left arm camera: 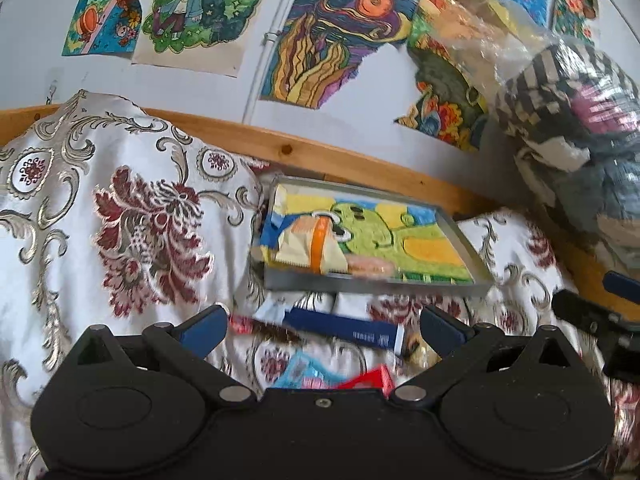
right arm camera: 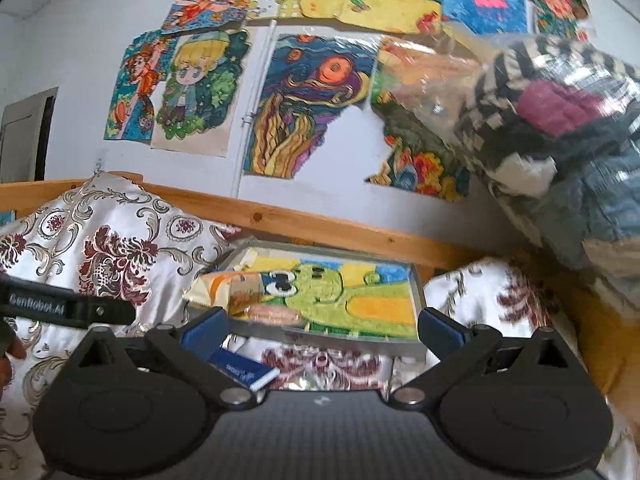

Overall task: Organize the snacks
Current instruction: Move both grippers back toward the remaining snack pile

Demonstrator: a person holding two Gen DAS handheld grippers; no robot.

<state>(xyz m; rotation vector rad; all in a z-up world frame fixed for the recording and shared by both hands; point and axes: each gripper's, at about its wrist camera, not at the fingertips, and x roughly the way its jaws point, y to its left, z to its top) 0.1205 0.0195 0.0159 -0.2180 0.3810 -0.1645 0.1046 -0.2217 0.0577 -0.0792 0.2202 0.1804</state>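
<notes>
A glossy brocade bedspread (left arm camera: 120,216) with a satin sheen lies under a matt grey metal tray (left arm camera: 376,280) lined with crayoned paper, beside a varnished pine bed rail (left arm camera: 304,152) and a crinkled, shiny clear plastic bag (left arm camera: 560,112).

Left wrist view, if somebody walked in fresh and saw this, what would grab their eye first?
Probably the bright crayon drawings covering the wall above the wooden rail. Next, the shallow grey tray lined with a green cartoon picture, resting on the floral cloth, with a cream and orange snack packet lying in its left end. Loose snacks, including a dark blue packet, lie between the open left gripper and the tray.
</notes>
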